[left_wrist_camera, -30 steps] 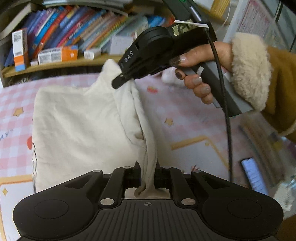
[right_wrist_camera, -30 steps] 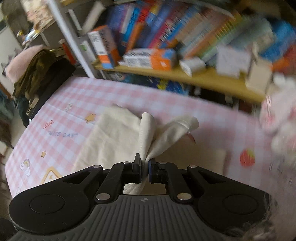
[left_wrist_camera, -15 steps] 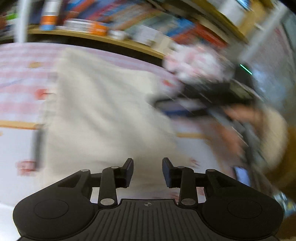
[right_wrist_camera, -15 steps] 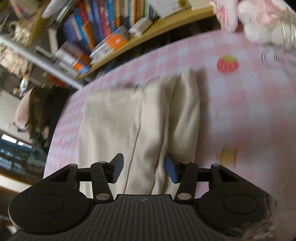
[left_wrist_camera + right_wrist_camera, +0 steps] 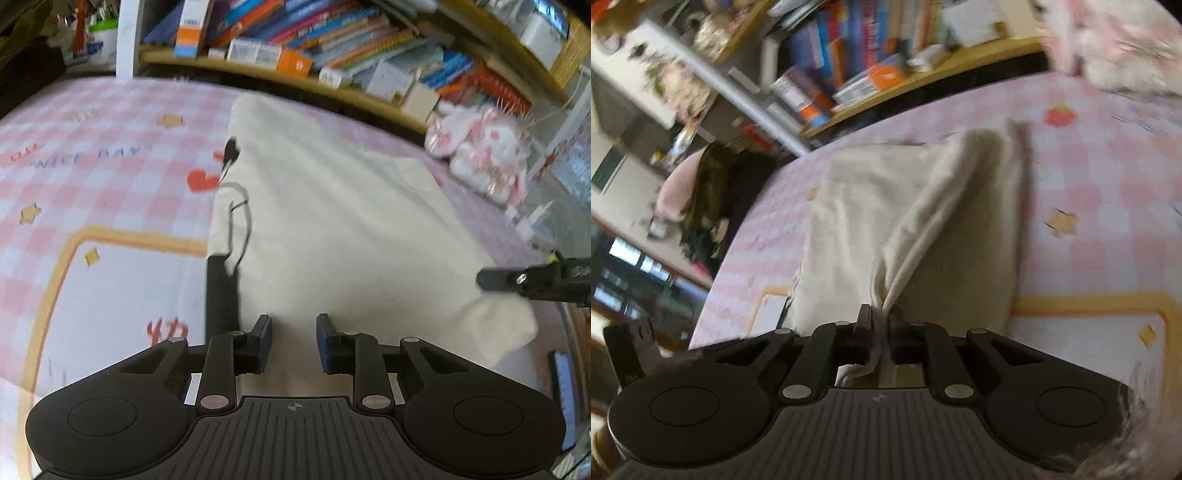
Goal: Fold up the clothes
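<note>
Now, cream garment (image 5: 332,221) flat on the pink checked cloth (image 5: 92,166), straight ahead of the left gripper (image 5: 294,343), jaws apart, empty. Right gripper (image 5: 880,325) clamped on a bunched edge, probably readying another fold.

- Counter (image 5: 110,192): covered in a pink-and-white checked cloth printed with stars, a red heart, a strawberry (image 5: 1061,115), lettering and an orange-bordered white panel.
- Cream garment (image 5: 332,229): lies folded on the cloth, dark print along its left edge.
- Plush rabbit (image 5: 480,155): white and pink, at the far right of the cloth.
- Phone (image 5: 563,391): near right edge.
- Wooden shelf (image 5: 258,72): behind the counter, carrying books and small boxes.
</note>
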Available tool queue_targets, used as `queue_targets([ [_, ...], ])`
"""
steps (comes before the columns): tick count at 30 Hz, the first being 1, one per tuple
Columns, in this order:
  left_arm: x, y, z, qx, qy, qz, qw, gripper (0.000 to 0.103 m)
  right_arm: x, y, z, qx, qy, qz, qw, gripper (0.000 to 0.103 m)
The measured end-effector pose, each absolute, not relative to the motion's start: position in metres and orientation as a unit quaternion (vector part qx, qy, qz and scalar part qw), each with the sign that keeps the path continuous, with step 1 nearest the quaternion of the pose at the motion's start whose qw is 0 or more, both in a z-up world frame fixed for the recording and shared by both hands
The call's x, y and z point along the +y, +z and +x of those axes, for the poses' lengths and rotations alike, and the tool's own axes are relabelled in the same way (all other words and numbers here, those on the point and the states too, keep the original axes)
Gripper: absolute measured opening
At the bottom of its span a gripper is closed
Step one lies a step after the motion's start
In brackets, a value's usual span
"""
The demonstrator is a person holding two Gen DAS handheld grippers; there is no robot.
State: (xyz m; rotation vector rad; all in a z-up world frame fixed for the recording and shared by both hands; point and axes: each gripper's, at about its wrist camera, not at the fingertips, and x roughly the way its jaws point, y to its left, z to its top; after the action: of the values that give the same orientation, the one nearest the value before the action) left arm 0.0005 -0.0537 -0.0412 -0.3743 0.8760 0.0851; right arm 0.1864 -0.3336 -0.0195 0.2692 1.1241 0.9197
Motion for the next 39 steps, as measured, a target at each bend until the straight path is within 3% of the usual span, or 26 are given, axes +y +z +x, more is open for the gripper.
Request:
queue_targets([
  [4,-0.057,-0.039,-0.002,0.423,0.038,-0.169,0.889,0.024,-0.335,-0.051,0.193,0.558,0.390,0.099,0.726,0.010],
  [6,-0.057,-0.035,-0.004,0.417,0.038,-0.166,0.893,0.024,-0.335,-0.051,0.196,0.558,0.395,0.107,0.722,0.022],
  [7,-0.058,-0.033,-0.005,0.414,0.037,-0.165,0.894,0.024,-0.334,-0.048,0.198,0.551,0.399,0.108,0.725,0.038],
  [8,-0.059,-0.033,-0.005,0.413,0.035,-0.164,0.895,0.024,-0.333,-0.046,0.199,0.546,0.403,0.109,0.726,0.047],
  [15,-0.061,-0.044,-0.009,0.424,0.034,-0.179,0.887,0.024,-0.342,-0.041,0.173,0.569,0.412,0.107,0.704,0.045],
  [16,-0.061,-0.044,-0.009,0.423,0.033,-0.180,0.887,0.024,-0.344,-0.040,0.169,0.569,0.410,0.100,0.706,0.033],
  [17,-0.060,-0.044,-0.009,0.425,0.032,-0.181,0.886,0.024,-0.346,-0.040,0.164,0.569,0.408,0.094,0.708,0.014],
  [21,-0.061,-0.043,-0.008,0.428,0.028,-0.176,0.886,0.025,-0.362,-0.032,0.159,0.564,0.407,0.137,0.705,0.010],
  [26,-0.059,-0.042,-0.008,0.432,0.025,-0.171,0.885,0.027,-0.356,-0.047,0.165,0.586,0.394,0.101,0.701,0.011],
  [27,-0.060,-0.041,-0.008,0.434,0.026,-0.167,0.885,0.027,-0.355,-0.047,0.168,0.587,0.396,0.096,0.699,0.016],
  [29,-0.063,-0.035,-0.008,0.431,0.029,-0.154,0.888,0.027,-0.351,-0.031,0.177,0.557,0.406,0.078,0.720,0.047],
  [30,-0.065,-0.031,-0.008,0.427,0.028,-0.149,0.891,0.027,-0.349,-0.023,0.184,0.539,0.409,0.072,0.733,0.050],
  [34,-0.070,-0.023,-0.003,0.419,0.021,-0.136,0.897,0.027,-0.328,-0.012,0.234,0.485,0.406,0.092,0.769,0.047],
  [39,-0.073,-0.037,0.002,0.443,0.021,-0.136,0.886,0.027,-0.285,-0.032,0.296,0.477,0.363,0.093,0.795,0.044],
])
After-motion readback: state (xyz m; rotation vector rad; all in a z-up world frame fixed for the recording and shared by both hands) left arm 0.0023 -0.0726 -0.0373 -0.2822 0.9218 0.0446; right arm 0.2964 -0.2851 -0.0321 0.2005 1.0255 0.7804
